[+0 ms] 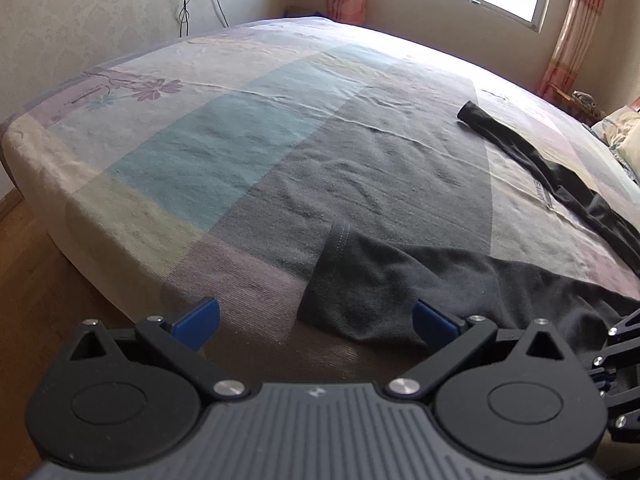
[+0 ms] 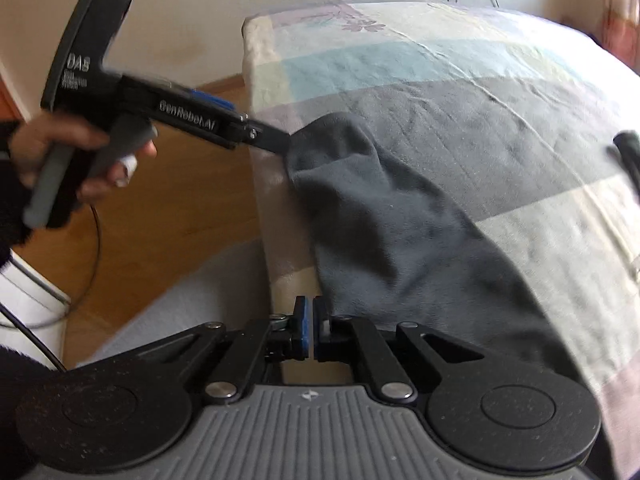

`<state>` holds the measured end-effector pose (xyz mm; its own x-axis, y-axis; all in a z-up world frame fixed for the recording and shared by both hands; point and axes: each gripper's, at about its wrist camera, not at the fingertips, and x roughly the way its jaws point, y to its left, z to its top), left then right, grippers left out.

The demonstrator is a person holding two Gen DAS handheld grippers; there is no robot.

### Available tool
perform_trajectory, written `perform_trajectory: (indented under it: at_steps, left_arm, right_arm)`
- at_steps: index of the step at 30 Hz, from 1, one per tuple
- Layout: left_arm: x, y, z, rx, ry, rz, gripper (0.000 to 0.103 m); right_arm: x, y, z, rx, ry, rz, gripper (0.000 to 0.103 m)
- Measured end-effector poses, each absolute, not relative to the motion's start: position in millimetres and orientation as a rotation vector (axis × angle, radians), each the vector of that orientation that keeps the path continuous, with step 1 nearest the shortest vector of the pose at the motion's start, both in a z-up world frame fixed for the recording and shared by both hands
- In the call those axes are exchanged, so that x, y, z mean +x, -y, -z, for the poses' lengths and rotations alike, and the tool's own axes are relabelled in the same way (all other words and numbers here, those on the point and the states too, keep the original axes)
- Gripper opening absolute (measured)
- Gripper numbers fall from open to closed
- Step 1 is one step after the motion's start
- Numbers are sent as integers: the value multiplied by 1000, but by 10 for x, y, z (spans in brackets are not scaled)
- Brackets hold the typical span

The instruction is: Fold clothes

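Bedroom, big bed with a patchwork sheet, wood floor beside it. Dark grey garment lies along the near edge of the bed, long axis running from the hemmed sleeve end at the corner off to the right; another dark sleeve trails farther back. Left gripper sits right at that hemmed end, jaws spread, cloth edge between the pads but not pinched. Right gripper is pressed together at the garment's near edge; can't tell if fabric is caught. Left is nearer the sleeve end, so my guess is it grabs next.

Dark garment soft matt knit; bedsheet wrinkled cloth; floor glossy wood.
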<state>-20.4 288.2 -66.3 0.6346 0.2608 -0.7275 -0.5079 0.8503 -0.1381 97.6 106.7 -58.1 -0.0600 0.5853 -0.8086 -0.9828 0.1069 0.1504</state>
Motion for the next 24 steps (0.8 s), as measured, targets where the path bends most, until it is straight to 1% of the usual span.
perform_trajectory:
  at_steps: [1,5,8,10,11,13,18,21,24]
  left_arm:
    - [-208,-2890,662,-361,-762,-443,102]
    - [-229,-2957,677,-506,-741,-375,102]
    - [-276,-3028,746,-712,-706,-273,102]
    - [-296,-3088,856,-873,-686,-197,102]
    - [-288,-3114,928,-946,-688,-163,102]
    - [-245,-3140,1058,-1049,-701,-108,102]
    - [-77,-3102,1217,-1099,-715,-48,102]
    - [-4,-3128,1267,-1140,-672,-32,102]
    - [34,-3166,1346,-1187,-612,-38,102]
  right_arm:
    - [977,-1071,578,-596,-881,-1399,11]
    - [993,-1022,512,-566,-867,-1372,12]
    - [1013,-965,457,-537,-854,-1342,14]
    - [1046,-897,436,-497,-861,-1320,21]
    - [1064,-860,430,-474,-868,-1311,22]
    - [1097,-786,425,-433,-882,-1291,29]
    - [1170,-593,450,-379,-903,-1223,39]
    - [1223,-483,472,-334,-920,-1184,43]
    - [1266,-399,499,-294,-934,-1151,45]
